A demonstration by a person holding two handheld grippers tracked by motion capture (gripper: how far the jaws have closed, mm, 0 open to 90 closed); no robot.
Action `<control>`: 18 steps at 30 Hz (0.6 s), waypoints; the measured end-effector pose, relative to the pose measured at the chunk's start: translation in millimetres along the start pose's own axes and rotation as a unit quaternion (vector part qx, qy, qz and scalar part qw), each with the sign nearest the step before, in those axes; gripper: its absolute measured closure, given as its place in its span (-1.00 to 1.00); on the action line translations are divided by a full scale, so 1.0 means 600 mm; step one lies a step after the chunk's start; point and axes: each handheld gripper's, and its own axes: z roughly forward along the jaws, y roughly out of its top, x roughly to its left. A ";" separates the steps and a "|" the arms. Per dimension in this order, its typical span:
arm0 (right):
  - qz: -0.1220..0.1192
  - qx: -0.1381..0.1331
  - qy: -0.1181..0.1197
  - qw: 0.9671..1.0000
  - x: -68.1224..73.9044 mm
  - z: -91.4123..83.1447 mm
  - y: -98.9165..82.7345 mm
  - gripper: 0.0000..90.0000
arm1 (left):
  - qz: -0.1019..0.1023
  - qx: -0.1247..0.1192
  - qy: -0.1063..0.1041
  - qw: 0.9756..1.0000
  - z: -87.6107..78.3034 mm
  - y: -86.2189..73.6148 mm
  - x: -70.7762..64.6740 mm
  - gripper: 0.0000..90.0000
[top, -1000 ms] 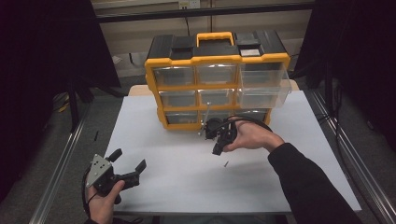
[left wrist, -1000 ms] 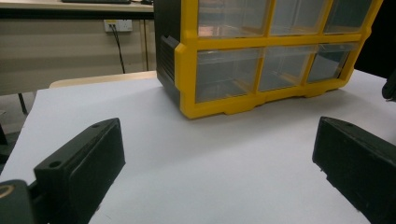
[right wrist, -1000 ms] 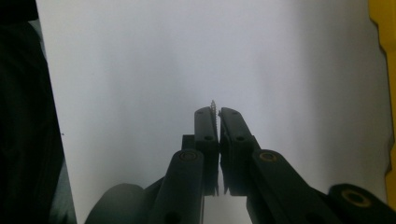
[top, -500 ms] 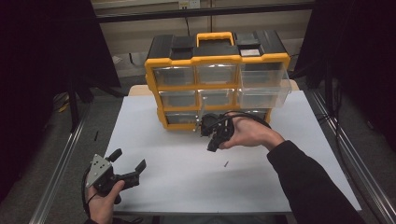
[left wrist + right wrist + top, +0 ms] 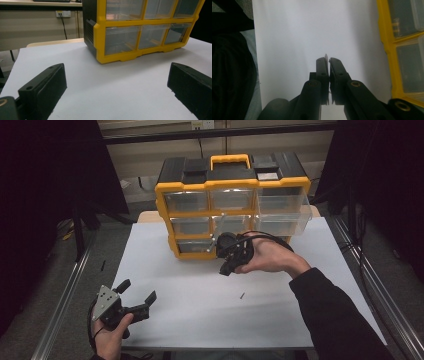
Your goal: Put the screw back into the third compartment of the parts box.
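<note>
My right gripper (image 5: 224, 270) hangs above the white table sheet just in front of the yellow-and-black drawer organizer (image 5: 232, 195), held in a hand. In the right gripper view its jaws (image 5: 328, 60) are shut on a thin screw (image 5: 326, 56) whose threaded tip pokes out past the pads. A second small screw (image 5: 242, 295) lies on the sheet below that hand. My left gripper (image 5: 137, 290) rests at the table's near left corner, open with nothing between its fingers (image 5: 45, 85). The left gripper view faces the organizer's lower clear drawers (image 5: 140, 37).
The organizer (image 5: 402, 50) stands at the back middle of the white sheet (image 5: 200, 310), its top right drawer pulled out a little. Metal rails run along both table sides. Dark curtains close in left and right.
The right gripper has lifted with the screw, drifting slightly left toward the organizer's front. The left gripper has stayed where it was.
</note>
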 end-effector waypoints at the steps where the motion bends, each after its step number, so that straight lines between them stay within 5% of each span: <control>1: 0.001 -0.001 -0.003 1.000 0.001 -0.005 0.002 0.92 | 0.000 0.000 0.000 1.000 0.000 0.000 0.000 -0.95; 11: 0.003 -0.010 -0.009 1.000 0.004 -0.045 0.024 0.92 | 0.000 0.002 0.003 1.000 -0.001 0.000 0.000 -0.95; 18: 0.012 -0.040 -0.019 0.999 -0.008 -0.083 0.033 0.92 | -0.001 0.001 0.001 1.000 0.000 0.000 0.001 -0.95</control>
